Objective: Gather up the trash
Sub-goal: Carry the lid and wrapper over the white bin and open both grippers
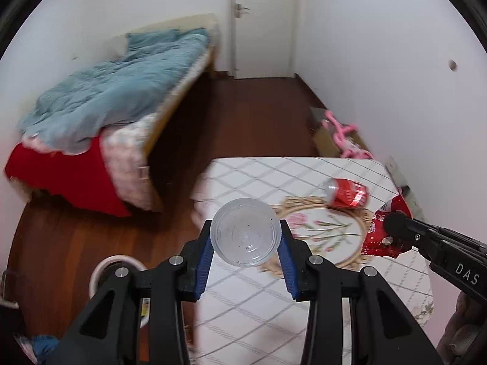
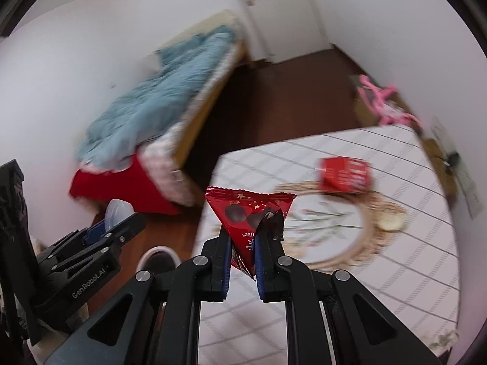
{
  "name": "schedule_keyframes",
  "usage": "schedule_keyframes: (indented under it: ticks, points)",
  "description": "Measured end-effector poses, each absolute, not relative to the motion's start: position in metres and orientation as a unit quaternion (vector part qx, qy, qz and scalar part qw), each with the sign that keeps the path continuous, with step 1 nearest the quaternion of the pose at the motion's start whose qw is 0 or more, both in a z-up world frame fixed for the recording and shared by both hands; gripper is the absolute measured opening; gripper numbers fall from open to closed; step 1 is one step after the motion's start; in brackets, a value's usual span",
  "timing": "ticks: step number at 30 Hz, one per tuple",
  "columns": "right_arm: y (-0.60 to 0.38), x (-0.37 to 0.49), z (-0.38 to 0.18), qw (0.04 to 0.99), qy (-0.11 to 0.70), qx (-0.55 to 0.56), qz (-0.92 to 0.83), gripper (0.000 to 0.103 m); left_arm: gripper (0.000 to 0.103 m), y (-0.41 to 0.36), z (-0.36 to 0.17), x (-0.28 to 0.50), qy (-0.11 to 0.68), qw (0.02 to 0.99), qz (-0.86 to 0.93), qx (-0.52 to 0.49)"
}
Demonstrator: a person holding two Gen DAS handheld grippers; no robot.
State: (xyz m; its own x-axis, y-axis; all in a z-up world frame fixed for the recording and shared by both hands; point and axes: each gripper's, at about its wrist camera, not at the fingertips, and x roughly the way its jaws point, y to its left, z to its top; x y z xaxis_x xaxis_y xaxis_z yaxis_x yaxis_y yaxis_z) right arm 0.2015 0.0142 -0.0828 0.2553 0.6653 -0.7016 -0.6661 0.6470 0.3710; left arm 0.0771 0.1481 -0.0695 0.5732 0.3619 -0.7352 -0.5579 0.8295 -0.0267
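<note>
Left gripper (image 1: 246,237) clamps cup (image 1: 245,231), right gripper (image 2: 242,237) wrapper (image 2: 248,210)

Clear cup (image 1: 245,231) & red wrapper (image 2: 250,216) held aloft (can (image 1: 347,192) sideways on table).
</note>
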Motion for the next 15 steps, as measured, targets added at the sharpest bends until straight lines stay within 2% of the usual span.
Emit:
schedule_keyframes:
  ticks: [7, 15]
  points:
    - [0.118, 0.126, -0.094, 0.748, 0.449, -0.034, 0.487, 0.013, 0.036, 0.215, -0.074, -0.007, 0.377, 0.854, 0.332, -0.137]
    - [0.248, 0.050, -0.175, 0.687, 0.499, -0.108, 0.517, 0.013, 0.036, 0.309, -0.146, -0.089, 0.410, 0.795, 0.402, -0.194]
